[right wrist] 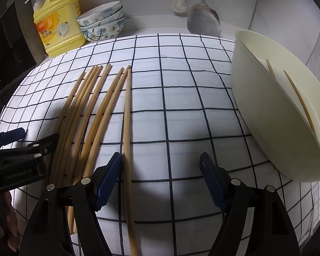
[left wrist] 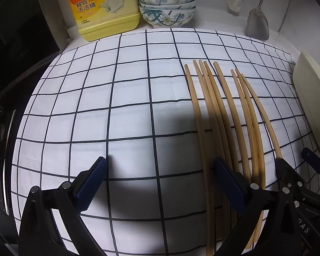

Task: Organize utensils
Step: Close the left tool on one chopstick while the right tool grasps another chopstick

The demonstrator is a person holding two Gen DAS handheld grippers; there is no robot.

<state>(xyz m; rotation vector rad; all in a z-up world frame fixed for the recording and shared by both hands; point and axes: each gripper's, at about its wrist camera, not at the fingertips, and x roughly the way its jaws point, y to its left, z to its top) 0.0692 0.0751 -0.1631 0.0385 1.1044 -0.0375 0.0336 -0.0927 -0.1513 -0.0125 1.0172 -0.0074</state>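
Several wooden chopsticks (left wrist: 219, 111) lie side by side on a white checked cloth (left wrist: 117, 106); they also show in the right wrist view (right wrist: 96, 111). My left gripper (left wrist: 160, 166) is open and empty, low over the cloth, its right finger beside the leftmost chopsticks. My right gripper (right wrist: 160, 162) is open and empty, with the rightmost chopstick (right wrist: 127, 128) just inside its left finger (right wrist: 108, 177). A cream holder (right wrist: 277, 106) lies tilted at the right with two chopsticks (right wrist: 298, 100) inside. The right gripper (left wrist: 292, 166) shows at the left view's right edge.
A yellow detergent bottle (left wrist: 104, 6) and three stacked floral bowls (left wrist: 167, 6) stand at the back. A metal spatula (right wrist: 203, 19) and a white brush (right wrist: 180, 2) hang on the back wall. A dark appliance (left wrist: 15, 64) borders the cloth's left side.
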